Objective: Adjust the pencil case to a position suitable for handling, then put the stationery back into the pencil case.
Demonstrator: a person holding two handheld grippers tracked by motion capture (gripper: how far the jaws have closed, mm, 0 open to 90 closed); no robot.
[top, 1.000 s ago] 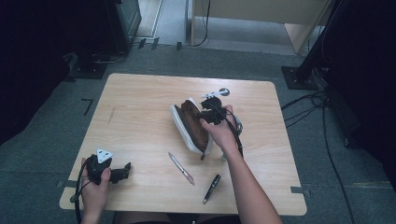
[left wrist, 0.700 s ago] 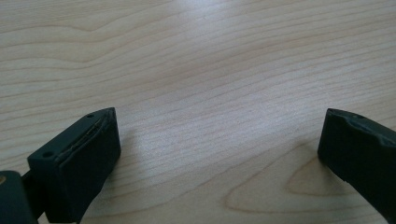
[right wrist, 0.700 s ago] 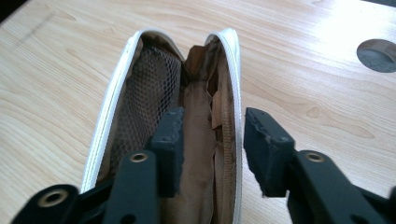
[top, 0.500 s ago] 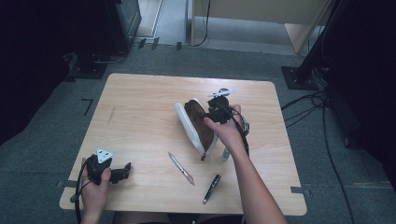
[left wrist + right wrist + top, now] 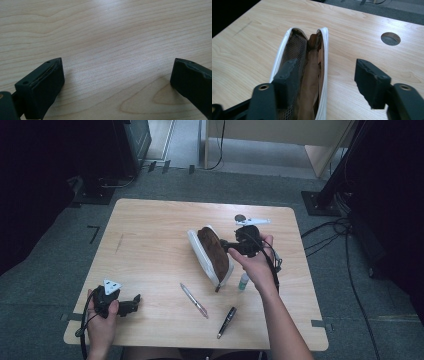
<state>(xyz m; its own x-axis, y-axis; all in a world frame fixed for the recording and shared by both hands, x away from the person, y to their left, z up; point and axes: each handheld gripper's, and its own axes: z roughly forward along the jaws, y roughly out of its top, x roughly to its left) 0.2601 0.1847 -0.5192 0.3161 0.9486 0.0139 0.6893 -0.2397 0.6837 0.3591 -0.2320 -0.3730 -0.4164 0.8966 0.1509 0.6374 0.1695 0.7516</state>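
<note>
right gripper (image 5: pixel 327 82) half-open beside pencil case (image 5: pixel 312 75)

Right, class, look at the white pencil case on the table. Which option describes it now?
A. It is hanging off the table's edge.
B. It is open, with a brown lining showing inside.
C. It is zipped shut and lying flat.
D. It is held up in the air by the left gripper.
B: the pencil case gapes open on the table, showing brown lining and mesh in the right gripper view.
</note>
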